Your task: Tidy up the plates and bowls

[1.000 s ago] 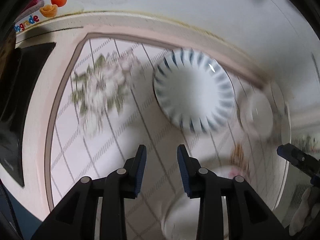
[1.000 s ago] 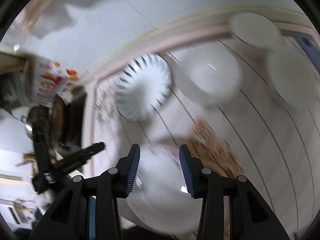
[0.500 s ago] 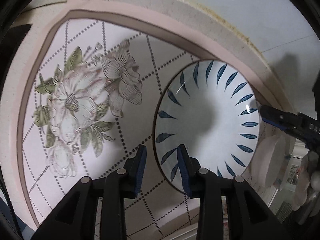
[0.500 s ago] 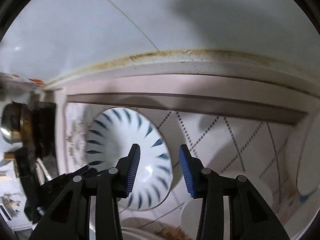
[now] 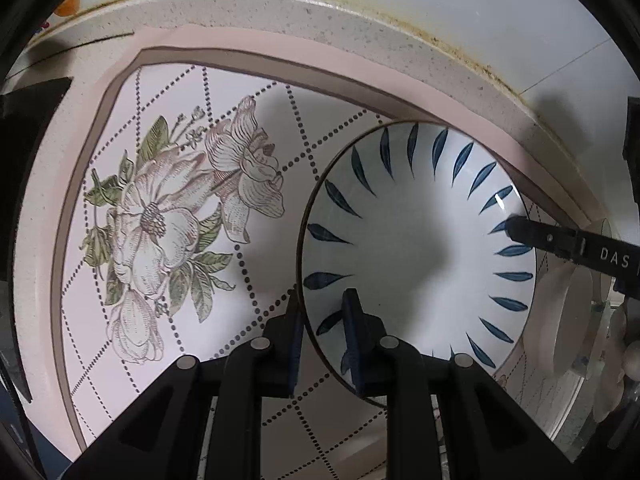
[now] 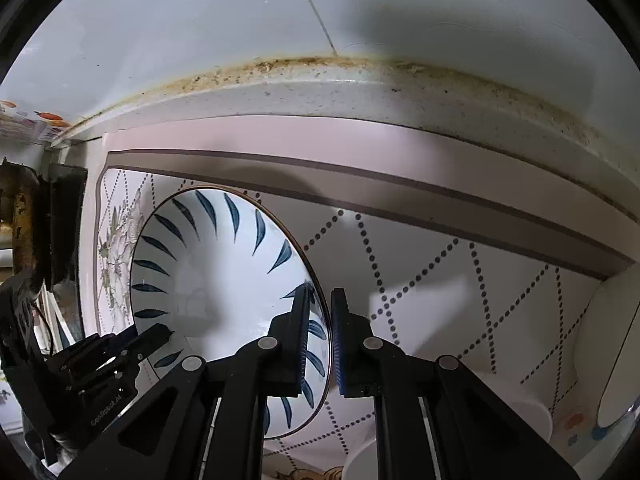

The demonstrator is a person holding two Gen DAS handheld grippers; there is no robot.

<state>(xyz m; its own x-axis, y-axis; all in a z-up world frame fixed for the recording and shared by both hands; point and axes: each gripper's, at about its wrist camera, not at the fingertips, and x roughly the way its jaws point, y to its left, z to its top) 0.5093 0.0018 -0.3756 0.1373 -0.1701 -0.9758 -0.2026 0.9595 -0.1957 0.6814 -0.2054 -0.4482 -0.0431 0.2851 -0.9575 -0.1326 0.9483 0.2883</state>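
A white bowl with blue leaf strokes (image 5: 420, 248) (image 6: 216, 280) sits on the floral pink mat (image 5: 168, 240) near the counter's back edge. My left gripper (image 5: 322, 312) straddles the bowl's near-left rim, one finger outside and one inside; its jaws are closing and the pads pinch the rim. My right gripper (image 6: 320, 312) straddles the opposite rim the same way, its jaws closing tight on the wall. Each gripper shows in the other's view: the right gripper's finger (image 5: 560, 240) lies over the bowl's right edge, and the left gripper (image 6: 132, 344) is at its lower left.
Plain white dishes (image 6: 616, 360) stand at the mat's right end, with a white bowl (image 6: 516, 412) in front of them. A dark stove (image 6: 64, 220) borders the mat on the left. The tiled wall (image 6: 360, 20) rises just behind the counter.
Both grippers came down to the blue-leaf bowl, the right one sweeping in from further away. Both pairs of jaws narrowed from open onto the bowl's rim.
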